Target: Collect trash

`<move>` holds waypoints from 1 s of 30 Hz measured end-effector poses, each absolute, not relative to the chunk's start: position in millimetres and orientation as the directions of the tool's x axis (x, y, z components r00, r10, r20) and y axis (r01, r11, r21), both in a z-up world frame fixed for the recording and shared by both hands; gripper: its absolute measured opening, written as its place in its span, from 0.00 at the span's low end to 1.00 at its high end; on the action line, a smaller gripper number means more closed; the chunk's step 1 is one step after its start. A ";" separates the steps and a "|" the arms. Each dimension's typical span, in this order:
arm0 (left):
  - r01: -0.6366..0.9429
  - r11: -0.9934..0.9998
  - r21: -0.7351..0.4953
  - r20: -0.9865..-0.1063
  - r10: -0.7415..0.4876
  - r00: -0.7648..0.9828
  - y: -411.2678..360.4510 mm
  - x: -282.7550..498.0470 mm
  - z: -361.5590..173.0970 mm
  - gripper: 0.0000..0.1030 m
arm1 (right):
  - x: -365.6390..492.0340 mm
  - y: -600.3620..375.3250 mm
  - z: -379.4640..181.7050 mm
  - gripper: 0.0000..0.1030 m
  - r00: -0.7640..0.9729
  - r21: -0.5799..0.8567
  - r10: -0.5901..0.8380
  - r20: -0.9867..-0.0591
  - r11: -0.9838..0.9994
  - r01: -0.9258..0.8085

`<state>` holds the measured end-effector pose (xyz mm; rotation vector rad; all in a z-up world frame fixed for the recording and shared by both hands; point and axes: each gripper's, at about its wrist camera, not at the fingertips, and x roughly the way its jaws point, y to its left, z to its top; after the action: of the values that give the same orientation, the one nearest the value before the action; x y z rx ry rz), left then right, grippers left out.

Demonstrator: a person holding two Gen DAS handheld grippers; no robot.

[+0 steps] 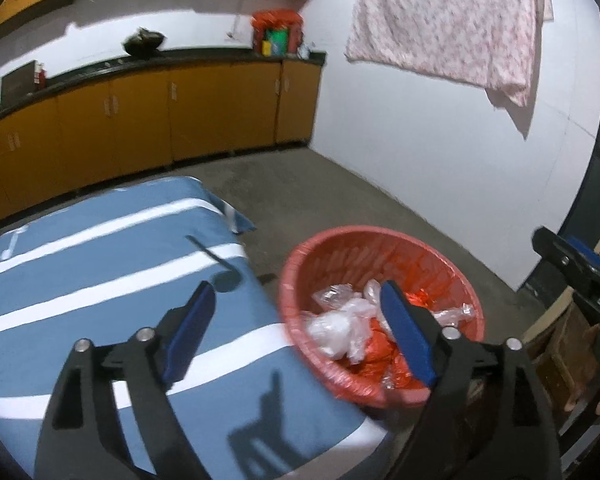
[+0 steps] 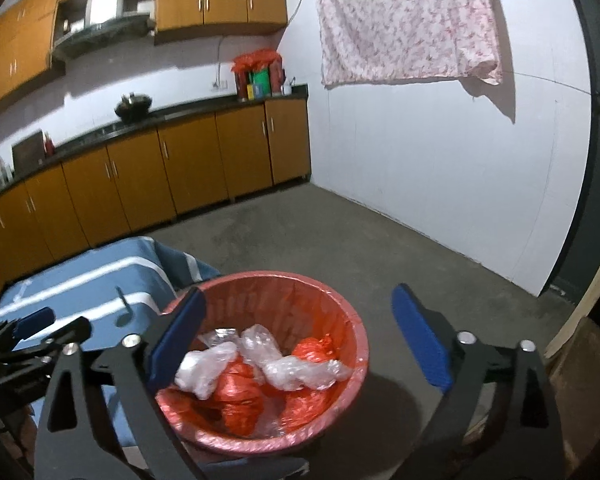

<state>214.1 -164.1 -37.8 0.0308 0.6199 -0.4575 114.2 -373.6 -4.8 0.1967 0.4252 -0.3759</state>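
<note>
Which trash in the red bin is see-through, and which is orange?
In the red bin, the crinkly clear plastic wraps lying on top are see-through. The orange bags are bunched up underneath them, bright and not see-through.

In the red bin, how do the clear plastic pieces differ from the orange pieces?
The clear plastic pieces are see-through and whitish; the orange pieces are opaque and bright. The clear ones lie on top, and the orange ones sit lower. Both are crumpled and lie inside the red bin.
</note>
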 end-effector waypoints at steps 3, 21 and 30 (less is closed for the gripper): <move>0.378 0.922 -0.080 -0.519 -0.363 0.774 -133.2 192.1 -24.6 0.94 | 98.0 -361.0 -0.7 0.98 0.848 0.078 -0.346 -0.401 0.909 0.408; 0.055 0.998 0.015 -0.414 -0.044 0.909 -3.3 77.3 -7.5 0.96 | 33.8 -271.2 4.7 0.98 0.889 -0.031 -0.316 -0.331 0.946 0.324; 0.016 1.000 0.019 -0.415 -0.007 0.910 10.9 49.0 -6.1 0.96 | 13.9 -241.2 -7.2 0.98 0.892 -0.024 -0.268 -0.364 0.960 0.279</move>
<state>49.0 10.9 -6.1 0.0226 0.4276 -0.0117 13.9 -241.2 -7.2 0.0292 0.3734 -0.2836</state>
